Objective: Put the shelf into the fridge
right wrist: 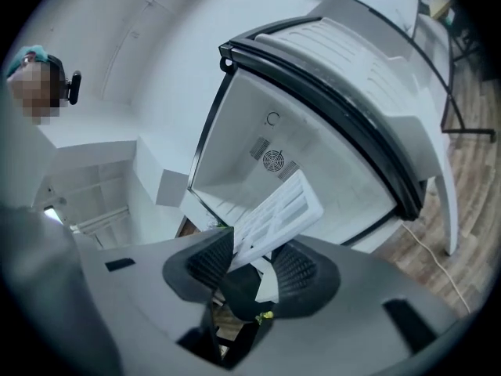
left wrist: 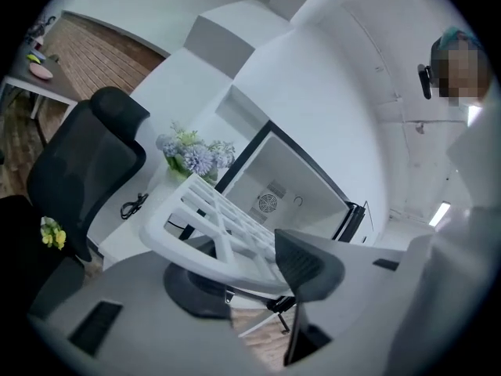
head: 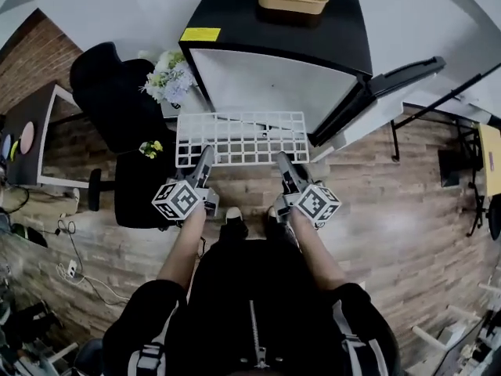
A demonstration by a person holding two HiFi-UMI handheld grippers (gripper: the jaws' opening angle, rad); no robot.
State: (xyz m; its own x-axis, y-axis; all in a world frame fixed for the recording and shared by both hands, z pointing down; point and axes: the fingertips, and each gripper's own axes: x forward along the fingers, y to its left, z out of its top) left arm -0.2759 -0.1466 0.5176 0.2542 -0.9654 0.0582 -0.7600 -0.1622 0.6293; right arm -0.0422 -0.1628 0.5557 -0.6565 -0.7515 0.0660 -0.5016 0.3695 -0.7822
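A person faces a black mini fridge (head: pixel 274 77) with a white interior, its door (head: pixel 391 81) swung open to the right; a white plastic grid shelf (head: pixel 241 138) hangs in the air just in front of the opening, not yet inside. The left tool (head: pixel 207 155) and right tool (head: pixel 280 160) each pinch the shelf's near edge; to slide it in cleanly, both should probably advance together, keeping the shelf flat and square to the side walls.
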